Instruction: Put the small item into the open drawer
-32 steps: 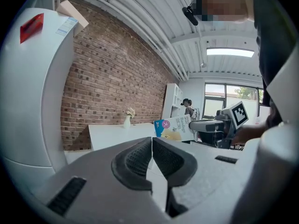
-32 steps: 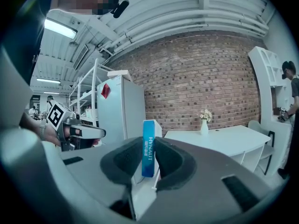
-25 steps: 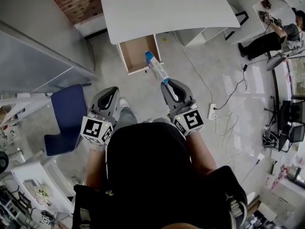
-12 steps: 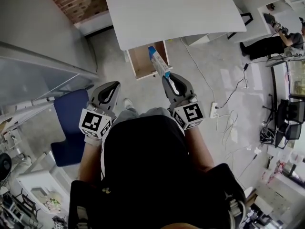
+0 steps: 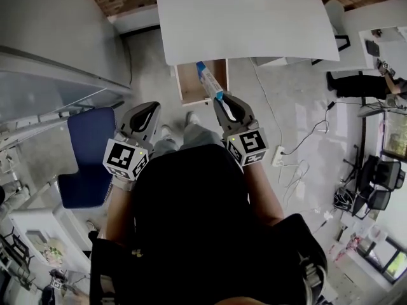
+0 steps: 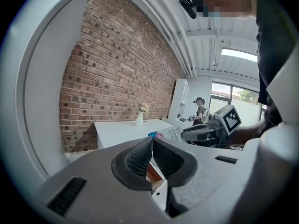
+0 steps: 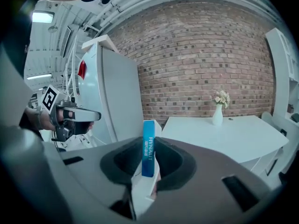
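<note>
Head view and both gripper views of a person standing before a white desk (image 5: 248,24). The open drawer (image 5: 188,84) projects from the desk's front edge, its wooden floor bare. The right gripper (image 5: 219,100) has its jaws closed on the lower end of a slim blue-and-white carton (image 5: 208,81), which stands out forward of the jaws; in the right gripper view the carton (image 7: 148,148) sits upright between the pads, narrow face toward the camera. Seen from the head, the carton's blue tip lies over the drawer's right side; its height above the drawer cannot be read. The left gripper (image 5: 147,110) is held level with the right one, jaws pressed together on nothing (image 6: 152,160). The carton is probably light, stiff along its length, smooth-faced and easily crushed, so a moderate pinch across its flat faces near one end suits it
</note>
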Available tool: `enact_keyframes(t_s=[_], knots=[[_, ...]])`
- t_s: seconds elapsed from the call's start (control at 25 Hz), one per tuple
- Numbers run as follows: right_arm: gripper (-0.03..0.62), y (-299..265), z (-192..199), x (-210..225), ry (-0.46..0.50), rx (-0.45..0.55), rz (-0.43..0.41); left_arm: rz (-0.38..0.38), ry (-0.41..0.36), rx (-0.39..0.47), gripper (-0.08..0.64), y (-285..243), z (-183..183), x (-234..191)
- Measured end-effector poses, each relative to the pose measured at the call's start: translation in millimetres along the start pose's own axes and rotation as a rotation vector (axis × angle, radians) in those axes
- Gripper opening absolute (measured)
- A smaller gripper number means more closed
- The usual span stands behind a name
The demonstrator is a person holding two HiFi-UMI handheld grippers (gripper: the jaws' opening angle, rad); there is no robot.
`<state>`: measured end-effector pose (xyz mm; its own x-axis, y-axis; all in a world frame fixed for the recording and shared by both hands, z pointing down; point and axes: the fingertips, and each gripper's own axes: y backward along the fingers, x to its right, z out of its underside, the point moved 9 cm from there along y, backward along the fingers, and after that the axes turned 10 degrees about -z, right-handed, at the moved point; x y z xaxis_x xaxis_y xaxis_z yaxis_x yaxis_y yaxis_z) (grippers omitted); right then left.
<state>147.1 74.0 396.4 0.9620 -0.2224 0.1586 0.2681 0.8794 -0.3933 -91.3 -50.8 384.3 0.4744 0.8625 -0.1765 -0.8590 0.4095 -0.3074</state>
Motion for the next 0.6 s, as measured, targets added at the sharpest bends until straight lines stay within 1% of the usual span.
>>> enact_keyframes(t_s=[0.16,0.32,0.48,0.6], knots=[[0.087,-15,8,19,0.005,-0.077,-0.066,-0.062,0.044,-0.001,0.008,-6,1,3],[0.087,-27,19,31,0.007,-0.148,-0.126,-0.119,0.070,-0.010,0.008,-3,3,12],[0.087,-47,33,47,0.001,-0.180,-0.180,-0.179,0.082,-0.047,0.008,-3,8,16],[0.087,-63,48,60,0.006,-0.232,-0.223,-0.229,0.098,-0.073,0.008,-7,10,16]])
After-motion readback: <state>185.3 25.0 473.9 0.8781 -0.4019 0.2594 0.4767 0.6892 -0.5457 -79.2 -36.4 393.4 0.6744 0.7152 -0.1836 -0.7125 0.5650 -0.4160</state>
